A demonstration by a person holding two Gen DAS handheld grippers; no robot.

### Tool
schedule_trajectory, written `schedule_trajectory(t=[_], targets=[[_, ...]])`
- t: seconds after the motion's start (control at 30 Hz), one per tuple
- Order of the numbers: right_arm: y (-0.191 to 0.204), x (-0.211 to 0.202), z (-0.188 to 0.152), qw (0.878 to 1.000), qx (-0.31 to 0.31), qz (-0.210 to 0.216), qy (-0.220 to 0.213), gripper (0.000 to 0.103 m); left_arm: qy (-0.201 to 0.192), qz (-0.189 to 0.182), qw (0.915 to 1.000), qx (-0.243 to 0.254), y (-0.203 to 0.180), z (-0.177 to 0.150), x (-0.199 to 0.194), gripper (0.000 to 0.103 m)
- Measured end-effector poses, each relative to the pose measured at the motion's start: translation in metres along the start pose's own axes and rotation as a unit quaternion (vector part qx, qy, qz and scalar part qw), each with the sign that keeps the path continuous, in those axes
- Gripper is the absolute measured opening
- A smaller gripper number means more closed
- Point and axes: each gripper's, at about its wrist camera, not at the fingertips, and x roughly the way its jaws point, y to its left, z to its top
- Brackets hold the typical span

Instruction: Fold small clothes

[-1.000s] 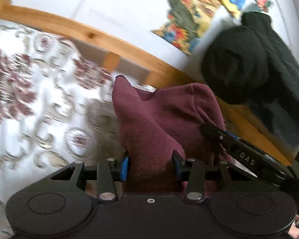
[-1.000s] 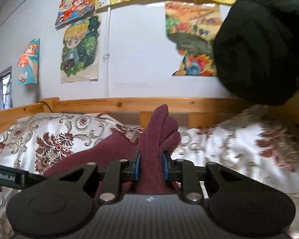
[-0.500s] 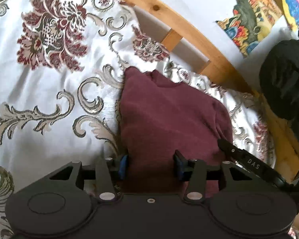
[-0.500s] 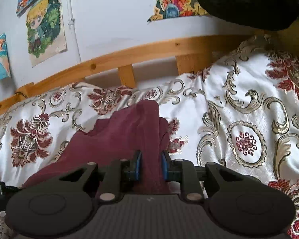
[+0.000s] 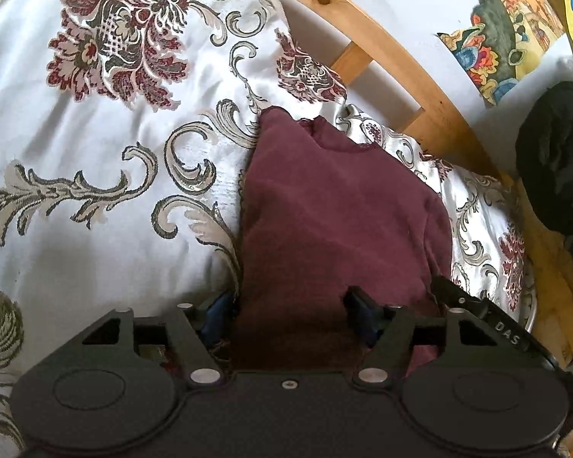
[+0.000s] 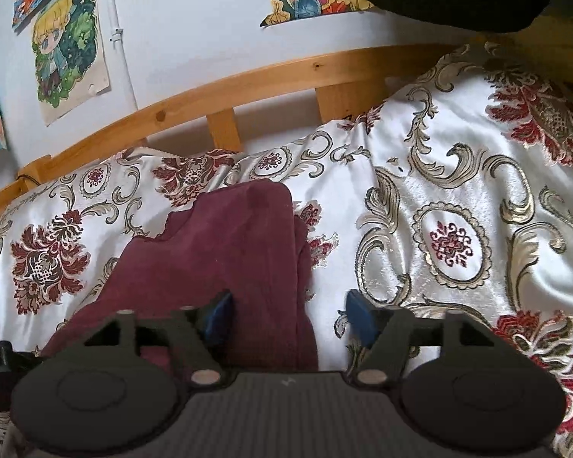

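With your left gripper (image 5: 290,316) and right gripper (image 6: 288,318) opening off the folded maroon knit garment (image 5: 336,221) near the bedspread's (image 5: 95,229) headboard edge, a snagged pad could undo the fold.

Soft daylight, sheen on the bedspread (image 5: 95,198) beyond the jaws. Fisheye bends the headboard (image 6: 248,80); corners vignette dark, little blur.

White satin bedspread (image 5: 95,198) w/ maroon floral medallions & grey-gold scrolls, wooden bed rail (image 6: 248,80) w/ short slats behind it, white wall (image 6: 195,19) w/ cartoon drawings (image 6: 67,45) & a colourful poster (image 5: 515,26), bulky black garment (image 5: 554,160) hanging at right.
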Motion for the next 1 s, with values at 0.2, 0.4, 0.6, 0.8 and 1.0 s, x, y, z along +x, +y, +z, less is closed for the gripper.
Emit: schedule_trajectory(t=[0.2, 0.4, 0.6, 0.8, 1.0], targets=[[0.009, -0.021, 0.000, 1.000, -0.021, -0.005, -0.011, 0.093, -0.002, 0.010, 0.9999, 0.007, -0.005, 0.001, -0.006, 0.089], [0.024, -0.051, 0.000, 0.998, -0.053, -0.012, -0.037, 0.103, -0.037, 0.013, 0.9988, 0.031, -0.016, 0.003, -0.031, 0.102], [0.034, -0.087, 0.004, 0.996, -0.054, -0.016, -0.069, 0.103, -0.060, 0.020, 0.9951, 0.076, -0.033, 0.002, -0.065, 0.102], [0.032, -0.126, 0.006, 0.994, -0.034, -0.021, -0.104, 0.103, -0.081, 0.024, 0.9887, 0.124, -0.049, -0.007, -0.101, 0.102], [0.030, -0.163, 0.001, 0.992, -0.012, -0.022, -0.127, 0.103, -0.103, 0.031, 0.9806, 0.164, -0.056, -0.019, -0.139, 0.102]])
